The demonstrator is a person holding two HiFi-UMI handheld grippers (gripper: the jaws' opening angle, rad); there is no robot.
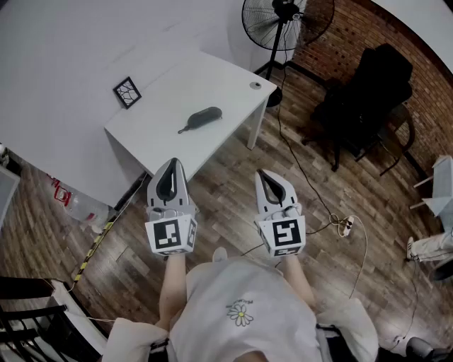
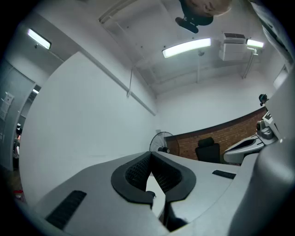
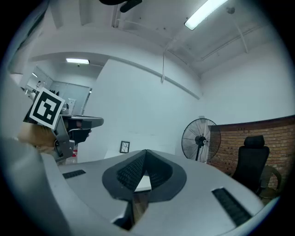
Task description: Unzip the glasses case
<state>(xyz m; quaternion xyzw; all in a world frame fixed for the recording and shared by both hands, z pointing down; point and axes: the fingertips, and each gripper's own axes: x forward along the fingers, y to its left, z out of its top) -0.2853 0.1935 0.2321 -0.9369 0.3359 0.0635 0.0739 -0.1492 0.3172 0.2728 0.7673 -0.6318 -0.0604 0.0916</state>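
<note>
**Near:** left gripper and right gripper, each with jaws closed together on nothing, held over the wood floor short of the white table.

**Middle:** the glasses case, dark and oblong, lies alone mid-table, with a thin tail at its near-left end. It is probably light, semi-rigid and apt to slide. One gripper should pin the body while the other takes the pull.

**Far:** black-framed tile, pedestal fan and office chair, none in the way.
</note>
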